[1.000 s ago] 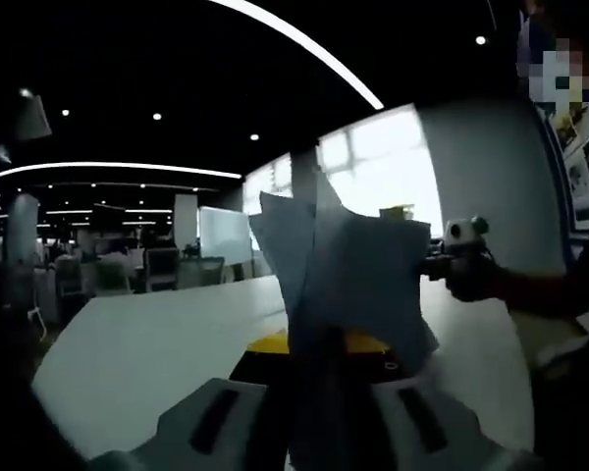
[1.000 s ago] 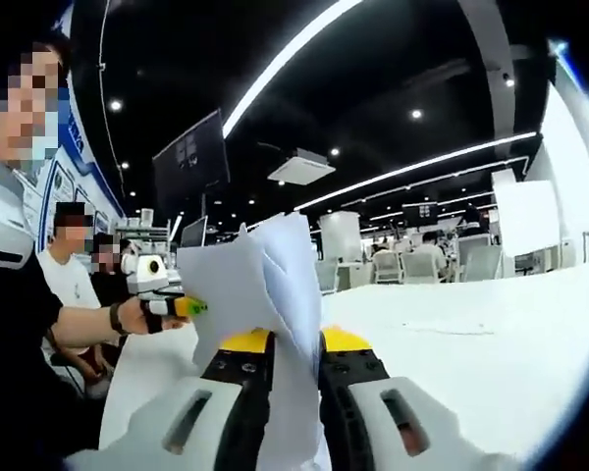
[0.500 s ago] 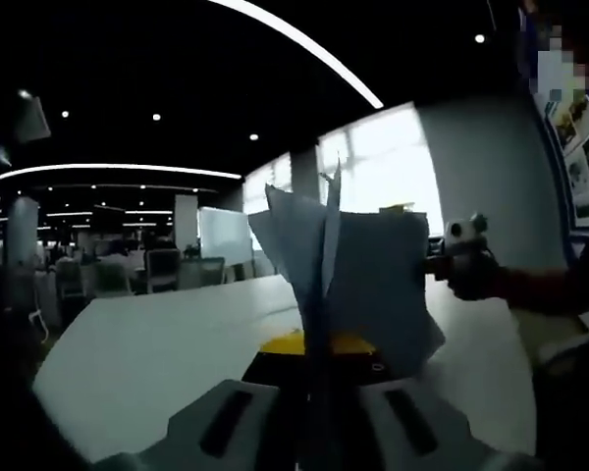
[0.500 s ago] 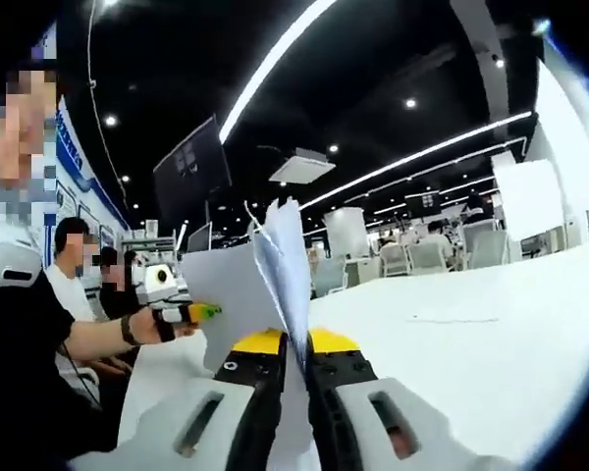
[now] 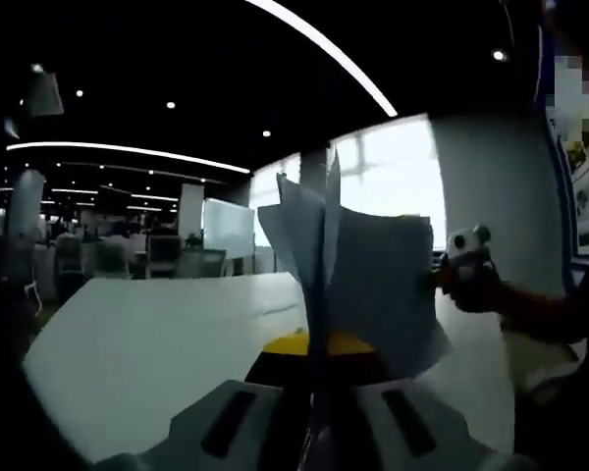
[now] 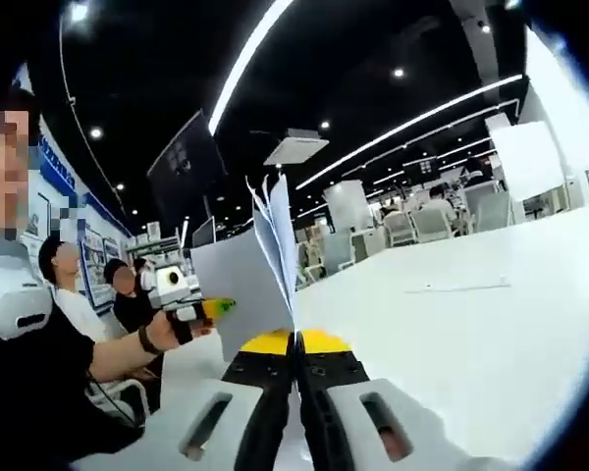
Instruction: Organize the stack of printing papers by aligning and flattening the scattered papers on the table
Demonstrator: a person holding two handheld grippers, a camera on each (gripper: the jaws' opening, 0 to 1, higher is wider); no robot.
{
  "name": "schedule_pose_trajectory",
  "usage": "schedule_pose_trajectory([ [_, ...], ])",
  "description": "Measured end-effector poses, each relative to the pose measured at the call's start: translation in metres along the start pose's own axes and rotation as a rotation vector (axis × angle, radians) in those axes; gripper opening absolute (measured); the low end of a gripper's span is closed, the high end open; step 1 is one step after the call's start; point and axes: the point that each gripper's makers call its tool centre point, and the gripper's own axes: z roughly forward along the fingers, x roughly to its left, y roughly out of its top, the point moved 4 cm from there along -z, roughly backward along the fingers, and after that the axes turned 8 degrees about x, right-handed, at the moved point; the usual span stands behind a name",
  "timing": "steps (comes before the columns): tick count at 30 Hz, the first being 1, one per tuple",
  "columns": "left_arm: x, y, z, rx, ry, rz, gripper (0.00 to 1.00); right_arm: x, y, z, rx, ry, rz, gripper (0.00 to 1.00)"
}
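White sheets, the papers point(image 5: 348, 280), pinched upright in the left gripper view by the left gripper point(image 5: 319, 412), jaws pressed together on their lower edge. Fanned apart above the jaws, several leaves splayed left and right, top corners uneven. Lifted clear of the white table point(image 5: 137, 343), which stretches away below and to the left of the jaws. Beyond the sheets, to the right, the right gripper point(image 5: 450, 275) clamped on the far edge of the same stack, carried by a gloved hand point(image 5: 476, 289) on a dark sleeve. Bright window point(image 5: 393, 182) behind the stack.

Seen from the right gripper view: the right gripper point(image 6: 296, 363) closed tight on the papers point(image 6: 260, 270), jaws almost meeting with only the thin paper edge between them. Sheets standing edge-on straight ahead of the jaws, fanning slightly at the top, broad face turned left. Left gripper point(image 6: 211, 309) at the far left edge of the stack, yellow-tipped, gripping it, held by a gloved hand point(image 6: 172, 324). White table point(image 6: 471, 324) spread below and to the right of the jaws. Seated people point(image 6: 64, 294) further left.
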Motion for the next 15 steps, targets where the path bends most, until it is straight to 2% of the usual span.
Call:
schedule_pose_trajectory([
  [4, -0.004, 0.004, 0.002, 0.048, -0.053, -0.132, 0.06, -0.002, 0.002, 0.0, 0.03, -0.028, 0.056, 0.0],
  [6, -0.009, 0.007, 0.002, 0.054, -0.086, -0.195, 0.06, -0.002, 0.0, -0.001, 0.048, -0.026, 0.098, 0.0],
  [8, -0.009, 0.009, 0.0, 0.053, -0.091, -0.208, 0.06, -0.003, -0.003, -0.001, 0.064, -0.015, 0.143, 0.0],
  [10, -0.009, 0.01, -0.001, 0.064, -0.091, -0.229, 0.06, -0.005, -0.008, -0.002, 0.084, -0.005, 0.231, 0.0],
  [13, -0.009, 0.006, -0.001, 0.116, -0.117, -0.312, 0.06, -0.008, -0.011, -0.001, 0.099, 0.038, 0.344, 0.0],
  [15, -0.008, -0.002, 0.002, 0.162, -0.129, -0.35, 0.06, -0.012, -0.014, 0.001, 0.11, 0.048, 0.382, 0.0],
])
